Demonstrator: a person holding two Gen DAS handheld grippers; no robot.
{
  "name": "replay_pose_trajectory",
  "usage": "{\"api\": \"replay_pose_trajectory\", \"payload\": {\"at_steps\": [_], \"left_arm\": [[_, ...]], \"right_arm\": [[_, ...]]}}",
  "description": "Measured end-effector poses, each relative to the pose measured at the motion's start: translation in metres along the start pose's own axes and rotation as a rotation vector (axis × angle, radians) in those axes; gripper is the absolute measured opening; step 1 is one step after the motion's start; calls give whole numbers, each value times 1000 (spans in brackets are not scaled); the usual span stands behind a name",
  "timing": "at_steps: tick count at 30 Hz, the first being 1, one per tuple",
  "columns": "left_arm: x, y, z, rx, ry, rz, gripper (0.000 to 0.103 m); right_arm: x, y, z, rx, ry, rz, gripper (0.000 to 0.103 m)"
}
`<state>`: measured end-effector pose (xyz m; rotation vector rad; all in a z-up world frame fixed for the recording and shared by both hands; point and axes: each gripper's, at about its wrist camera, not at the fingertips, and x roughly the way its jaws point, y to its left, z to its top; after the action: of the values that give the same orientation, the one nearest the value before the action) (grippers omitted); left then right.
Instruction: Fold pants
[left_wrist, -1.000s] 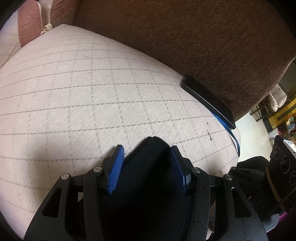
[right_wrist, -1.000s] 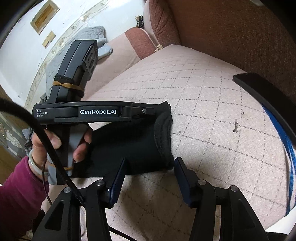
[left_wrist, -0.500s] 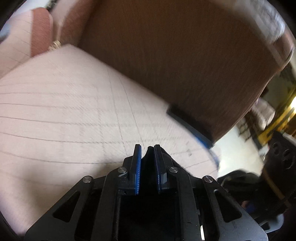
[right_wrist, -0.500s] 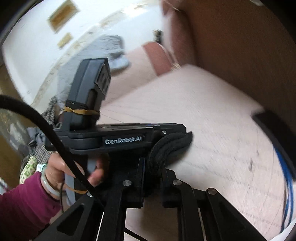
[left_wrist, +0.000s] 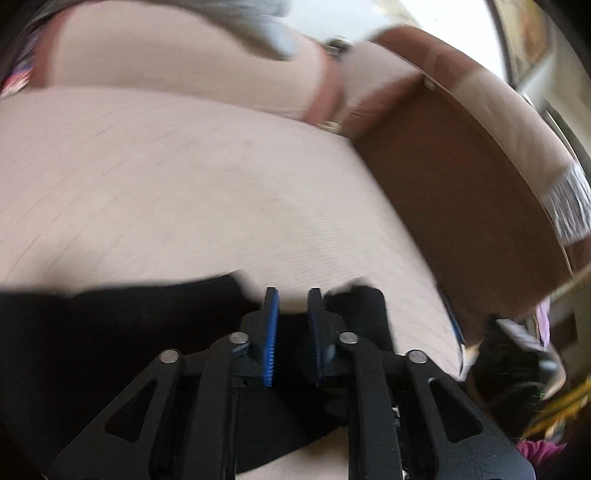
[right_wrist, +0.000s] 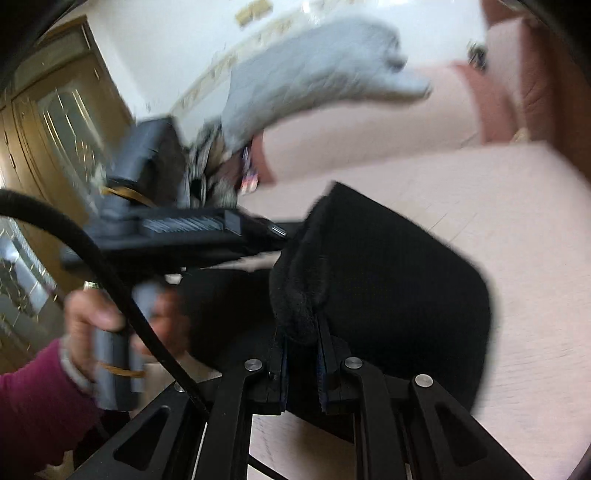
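Surface: pink quilted sofa seat (left_wrist: 184, 177), brown backrest (left_wrist: 461, 206).
Room: wooden door (right_wrist: 55, 122), grey cloth (right_wrist: 306, 62).
Left claw (left_wrist: 291, 325): opening, pants (left_wrist: 92, 325) beneath, grip unclear.
Right claw (right_wrist: 301, 354): opening, pads against pants hem.

bare cushion (left_wrist: 184, 184) ahead, backrest (left_wrist: 461, 206) right

A pale pink cushion (left_wrist: 177, 192) with a faint grid pattern is filling most of the left wrist view, and a brown upholstered backrest (left_wrist: 454, 206) is rising beside it at the right. A grey cloth (right_wrist: 306, 77) is lying on the far pink cushion (right_wrist: 369, 136). A wooden door (right_wrist: 62, 122) is standing against the white wall (right_wrist: 159, 48).
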<state>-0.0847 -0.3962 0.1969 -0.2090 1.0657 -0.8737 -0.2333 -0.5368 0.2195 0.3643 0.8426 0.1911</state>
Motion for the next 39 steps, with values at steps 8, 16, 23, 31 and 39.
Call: {"api": "replay_pose_trajectory", "payload": {"at_steps": [8, 16, 23, 31, 39], "left_arm": [[-9, 10, -29, -46, 10, 33, 54], [39, -28, -46, 20, 93, 119, 54], [11, -23, -49, 18, 53, 172, 15], [17, 0, -57, -11, 51, 247, 15], [-3, -5, -64, -14, 8, 321, 27]], "right_arm": [[-51, 3, 2, -32, -48, 80, 45], [-75, -64, 0, 118, -79, -129, 50], [-68, -40, 23, 5, -92, -184, 47], [-10, -50, 17, -42, 37, -261, 42], [-36, -34, 22, -100, -5, -242, 40]]}}
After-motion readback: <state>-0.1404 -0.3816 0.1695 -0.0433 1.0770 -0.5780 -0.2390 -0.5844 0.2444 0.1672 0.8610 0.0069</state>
